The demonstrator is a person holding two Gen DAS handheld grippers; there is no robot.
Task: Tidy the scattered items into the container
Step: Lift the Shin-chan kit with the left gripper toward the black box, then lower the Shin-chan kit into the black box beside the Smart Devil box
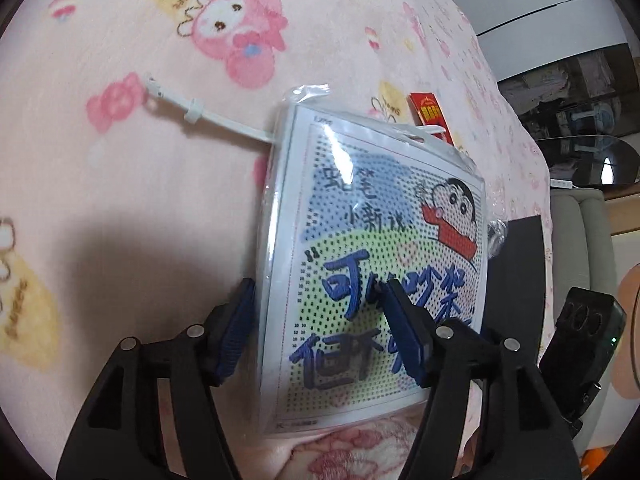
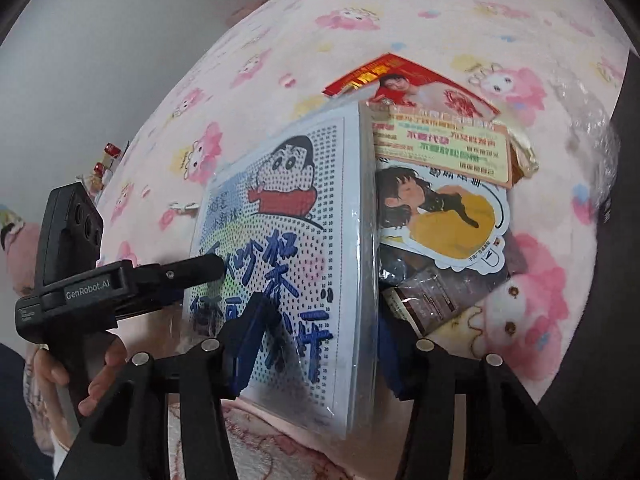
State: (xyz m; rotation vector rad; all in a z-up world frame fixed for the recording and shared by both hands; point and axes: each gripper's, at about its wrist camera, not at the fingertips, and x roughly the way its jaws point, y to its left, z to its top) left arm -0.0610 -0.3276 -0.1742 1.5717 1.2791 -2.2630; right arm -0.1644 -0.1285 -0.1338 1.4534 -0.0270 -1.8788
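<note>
A flat plastic-wrapped cartoon bead kit (image 1: 376, 264) is held up on edge above the pink blanket. My left gripper (image 1: 316, 300) straddles its left edge, one blue pad behind it and one on its printed face, shut on it. In the right wrist view the same kit (image 2: 288, 248) stands between my right gripper's (image 2: 324, 320) fingers, which close on its right edge. The left gripper's finger (image 2: 192, 268) touches the kit's face from the left. No container is clearly in view.
A white cable tie (image 1: 192, 114) lies on the blanket (image 1: 120, 200). A red card (image 2: 408, 80), a yellow-green printed card (image 2: 440, 148), a girl sticker (image 2: 444, 216) and a brown packet (image 2: 432, 300) lie right of the kit. A dark object (image 1: 520, 248) sits at the bed's edge.
</note>
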